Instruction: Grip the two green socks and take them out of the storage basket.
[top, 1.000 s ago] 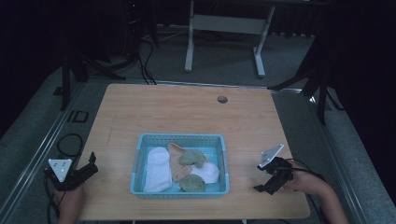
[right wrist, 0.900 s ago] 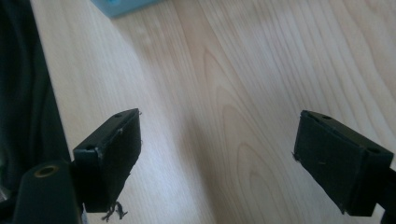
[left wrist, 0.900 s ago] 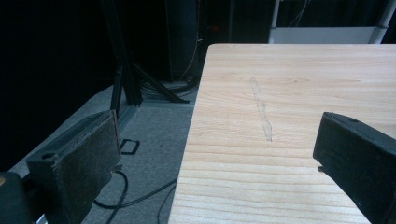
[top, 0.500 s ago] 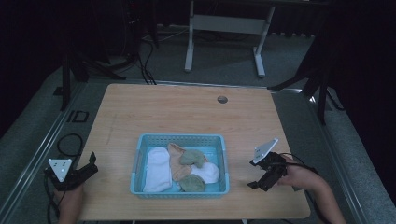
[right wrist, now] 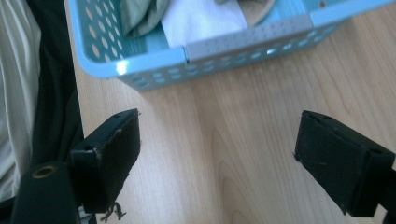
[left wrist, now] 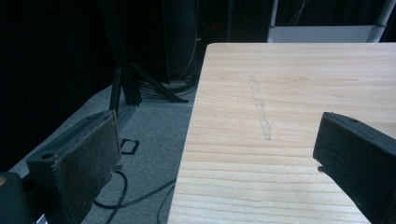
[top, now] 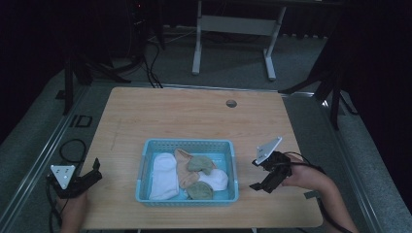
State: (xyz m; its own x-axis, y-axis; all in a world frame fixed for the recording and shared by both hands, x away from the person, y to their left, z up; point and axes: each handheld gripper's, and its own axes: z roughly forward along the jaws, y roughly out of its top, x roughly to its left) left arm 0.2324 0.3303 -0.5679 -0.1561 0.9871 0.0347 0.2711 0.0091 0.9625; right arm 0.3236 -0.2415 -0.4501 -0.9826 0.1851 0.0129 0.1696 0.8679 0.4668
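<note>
High view: right tool (top: pixel 265 177) jaws apart, empty, just beside basket (top: pixel 145 167) of socks (top: pixel 163 175); left tool (top: pixel 85 177) agape at bench (top: pixel 194 114) edge; next likely a reach in.

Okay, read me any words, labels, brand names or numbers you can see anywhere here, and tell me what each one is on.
None: no readable text in any view.
The blue basket, the socks in it, the wooden table and both grippers, left and right, carry no legible print.
A dark mark on the floor left of the table is too small to tell as text.
</note>
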